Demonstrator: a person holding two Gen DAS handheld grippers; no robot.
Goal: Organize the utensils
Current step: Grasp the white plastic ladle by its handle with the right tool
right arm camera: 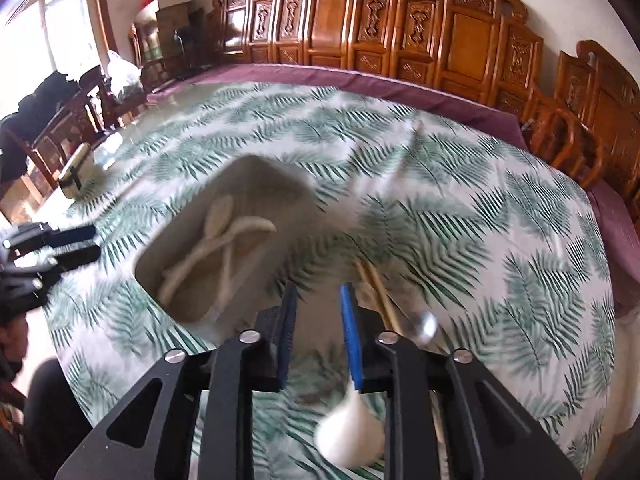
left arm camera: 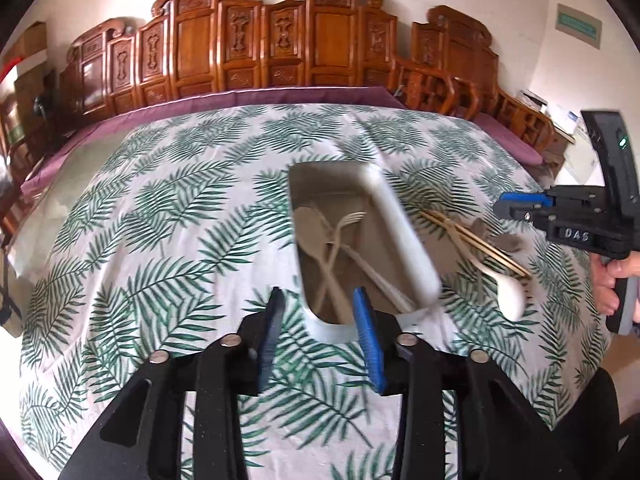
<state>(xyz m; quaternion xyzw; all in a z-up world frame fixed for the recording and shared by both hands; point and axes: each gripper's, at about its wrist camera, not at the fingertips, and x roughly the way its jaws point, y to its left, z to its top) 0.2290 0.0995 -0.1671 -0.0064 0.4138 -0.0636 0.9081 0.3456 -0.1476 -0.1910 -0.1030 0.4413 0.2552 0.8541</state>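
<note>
A white tray (left arm camera: 404, 236) lay on the leaf-print tablecloth (left arm camera: 160, 240), holding a pale spoon (left arm camera: 310, 236) crossed with a fork (left arm camera: 344, 224) and other light utensils. Just right of the tray, outside it, a pair of wooden chopsticks (left arm camera: 476, 242) lay on the cloth beside a white spoon (left arm camera: 508, 294). The left gripper (left arm camera: 320, 320) hovered over the tray's near end, its jaws spread apart and holding nothing. The right gripper (right arm camera: 318, 316) was above the cloth between tray and chopsticks, jaws parted and nothing between them; the blurred white spoon (right arm camera: 348, 436) appeared just under its right finger. Carved wooden chairs (left arm camera: 280, 40) lined the far edge.
</note>
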